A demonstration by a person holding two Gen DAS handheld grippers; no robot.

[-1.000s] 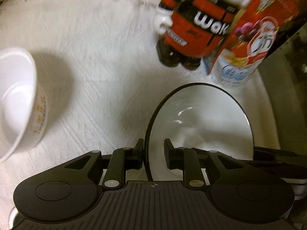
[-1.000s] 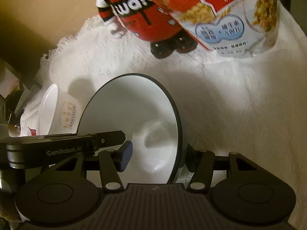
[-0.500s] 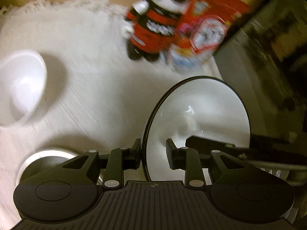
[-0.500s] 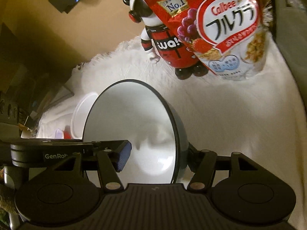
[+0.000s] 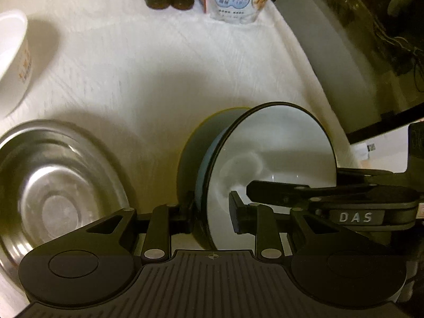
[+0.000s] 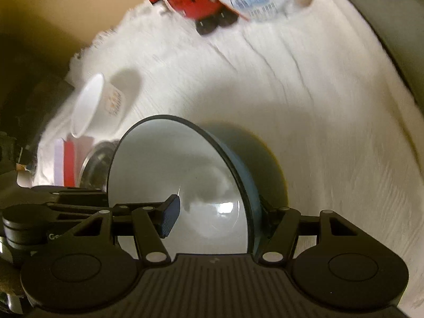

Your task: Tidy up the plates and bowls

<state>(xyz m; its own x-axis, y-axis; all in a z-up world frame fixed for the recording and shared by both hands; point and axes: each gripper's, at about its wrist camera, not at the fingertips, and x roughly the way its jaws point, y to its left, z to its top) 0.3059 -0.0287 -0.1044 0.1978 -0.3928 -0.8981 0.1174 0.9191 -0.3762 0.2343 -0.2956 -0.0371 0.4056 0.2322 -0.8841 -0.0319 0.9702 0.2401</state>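
Note:
A bowl, white inside with a dark rim and blue outside [image 5: 270, 148] [image 6: 169, 169], is held on edge above the white cloth. My left gripper [image 5: 212, 212] is shut on its near rim, one finger on each side of the wall. My right gripper [image 6: 217, 214] is shut on the opposite rim and shows in the left wrist view [image 5: 331, 196]. A steel bowl [image 5: 50, 193] lies on the cloth to the left, also in the right wrist view [image 6: 95, 159]. A white paper bowl [image 5: 13, 58] [image 6: 92, 106] stands further back on the left.
A red and black figure bottle [image 6: 190, 2] and a cereal bag [image 5: 235, 0] stand at the back of the cloth [image 5: 172, 66]. A dark cabinet edge [image 5: 344, 53] runs along the right. A red and white packet [image 6: 66, 161] lies by the steel bowl.
Both grippers have lowered the held bowl toward the cloth and pulled it nearer. The steel bowl has come fully into the left view; the bottle and bag have slid toward the top edge.

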